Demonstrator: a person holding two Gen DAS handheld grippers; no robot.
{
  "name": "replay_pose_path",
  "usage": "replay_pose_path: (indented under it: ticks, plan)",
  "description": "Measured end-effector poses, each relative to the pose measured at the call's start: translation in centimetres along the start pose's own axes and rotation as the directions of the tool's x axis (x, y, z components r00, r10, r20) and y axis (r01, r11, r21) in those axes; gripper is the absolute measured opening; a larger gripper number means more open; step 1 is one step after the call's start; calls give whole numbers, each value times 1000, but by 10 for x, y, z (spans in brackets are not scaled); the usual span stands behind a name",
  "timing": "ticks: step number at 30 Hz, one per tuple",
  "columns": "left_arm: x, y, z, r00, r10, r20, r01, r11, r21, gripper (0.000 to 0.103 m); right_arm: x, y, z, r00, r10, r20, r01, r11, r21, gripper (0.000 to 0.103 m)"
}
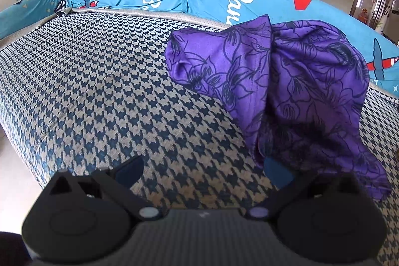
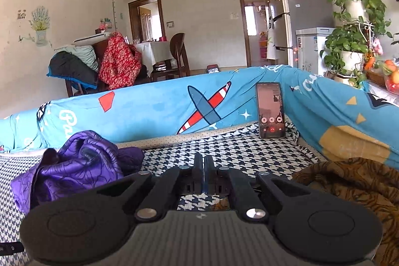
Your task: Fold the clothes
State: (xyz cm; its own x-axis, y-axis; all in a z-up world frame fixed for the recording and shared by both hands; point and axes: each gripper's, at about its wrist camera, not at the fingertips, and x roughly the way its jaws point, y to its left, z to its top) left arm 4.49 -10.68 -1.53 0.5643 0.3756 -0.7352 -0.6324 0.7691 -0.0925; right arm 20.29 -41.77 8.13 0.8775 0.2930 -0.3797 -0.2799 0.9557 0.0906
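Observation:
A crumpled purple garment with a dark flower print (image 1: 294,81) lies in a heap on the houndstooth seat cushion (image 1: 104,81). My left gripper (image 1: 204,171) is open just above the cushion; the garment's near edge drapes over its right finger. In the right wrist view the same purple garment (image 2: 74,163) lies to the left of my right gripper (image 2: 204,166), whose jaws are closed together with nothing between them. A brown tiger-print cloth (image 2: 349,186) lies bunched at the right of that gripper.
A blue sofa back with plane prints (image 2: 174,109) runs behind the cushion. A phone (image 2: 270,110) stands propped against it. Chairs piled with clothes (image 2: 99,66), a fridge and potted plants (image 2: 354,29) stand beyond the sofa.

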Motion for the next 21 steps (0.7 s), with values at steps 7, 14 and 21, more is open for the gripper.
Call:
replay_pose_path:
  ticks: [7,14,21]
  plan:
    - [-4,-2,-3,1000,15,-4,-15,1000,20,103,17,25,-9,988,125,-87,-127,992,-24,3]
    - [-5,-4,28,1000,18,8,-18,995,96,103,26,56,-16,958,242,-153,-248,969,-18,33]
    - [14,-1,63,996,84,11,-84,974,209,103,37,98,-26,917,337,-215,-345,939,1,48]
